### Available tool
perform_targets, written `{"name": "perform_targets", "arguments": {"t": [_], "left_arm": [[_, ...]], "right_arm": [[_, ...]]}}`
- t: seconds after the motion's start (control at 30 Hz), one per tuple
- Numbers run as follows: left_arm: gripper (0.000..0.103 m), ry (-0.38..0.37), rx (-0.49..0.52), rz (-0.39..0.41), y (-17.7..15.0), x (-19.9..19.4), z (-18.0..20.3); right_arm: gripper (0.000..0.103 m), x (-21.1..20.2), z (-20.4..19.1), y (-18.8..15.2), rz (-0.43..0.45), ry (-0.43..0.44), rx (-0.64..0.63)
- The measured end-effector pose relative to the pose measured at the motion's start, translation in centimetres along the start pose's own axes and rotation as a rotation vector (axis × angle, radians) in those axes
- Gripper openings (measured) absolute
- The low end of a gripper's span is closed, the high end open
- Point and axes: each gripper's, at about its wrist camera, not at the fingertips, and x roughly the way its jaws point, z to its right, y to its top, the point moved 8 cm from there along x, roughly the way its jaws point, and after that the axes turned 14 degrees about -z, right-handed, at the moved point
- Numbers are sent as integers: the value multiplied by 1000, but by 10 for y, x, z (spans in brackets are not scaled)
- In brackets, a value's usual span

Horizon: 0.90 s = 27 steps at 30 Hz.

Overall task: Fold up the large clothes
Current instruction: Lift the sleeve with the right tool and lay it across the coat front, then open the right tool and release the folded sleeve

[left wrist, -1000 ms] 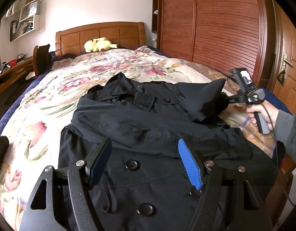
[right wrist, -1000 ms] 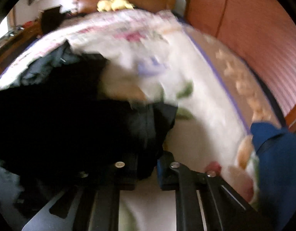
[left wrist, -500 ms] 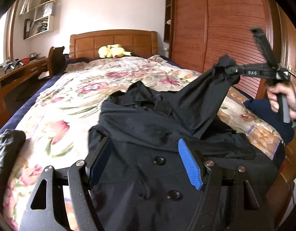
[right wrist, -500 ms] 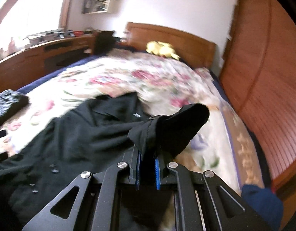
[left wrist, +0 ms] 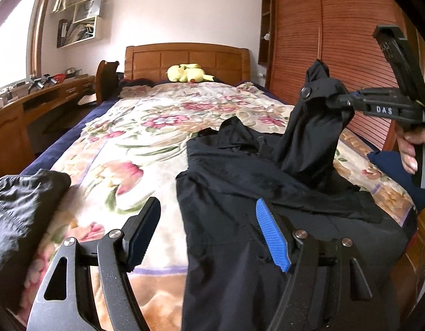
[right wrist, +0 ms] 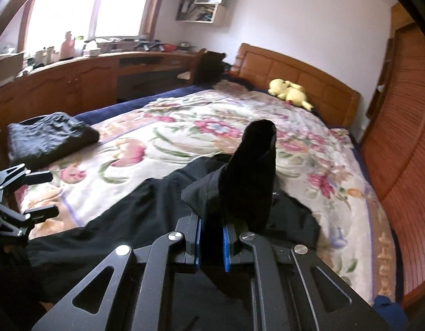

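Note:
A large black coat [left wrist: 253, 193] lies spread on the floral bedspread [left wrist: 146, 143], its hem toward me. My left gripper [left wrist: 209, 231] is open and empty, hovering over the coat's left edge near the foot of the bed. My right gripper [right wrist: 211, 237] is shut on the coat's sleeve [right wrist: 251, 176] and holds it lifted above the coat body. It also shows in the left wrist view [left wrist: 331, 100], gripping the sleeve cuff [left wrist: 320, 91] high at the right. The left gripper [right wrist: 33, 193] shows at the left edge of the right wrist view.
A folded dark garment [left wrist: 21, 209] lies at the bed's near left corner. A yellow plush toy [left wrist: 187, 73] sits by the wooden headboard [left wrist: 187, 60]. A desk [right wrist: 82, 77] runs along the left wall. A slatted wooden wardrobe [left wrist: 322, 41] stands close on the right.
My right gripper has raised the sleeve from the coat's right side up and over toward the middle. My left gripper has shifted left and back, off the coat front.

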Motion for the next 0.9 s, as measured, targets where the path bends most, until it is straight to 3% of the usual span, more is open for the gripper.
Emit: {"name": "perform_targets", "arguments": {"t": [0.07, 0.2, 0.27, 0.33, 0.63, 0.9], "left_arm": [[73, 3, -4, 2, -1, -1, -3], [73, 3, -6, 8, -1, -2, -4], [73, 2, -5, 9, -1, -3, -5], [73, 1, -2, 12, -1, -4, -6], [73, 7, 1, 11, -3, -4, -8], [73, 13, -4, 8, -4, -4, -12]], "right_arm": [[13, 3, 1, -2, -18, 26, 0], [26, -1, -1, 3, -35, 67, -14], [42, -4, -1, 5, -33, 90, -22], [50, -14, -3, 3, -21, 111, -28], [53, -17, 5, -12, -13, 117, -26], [53, 39, 11, -29, -110, 118, 66]]}}
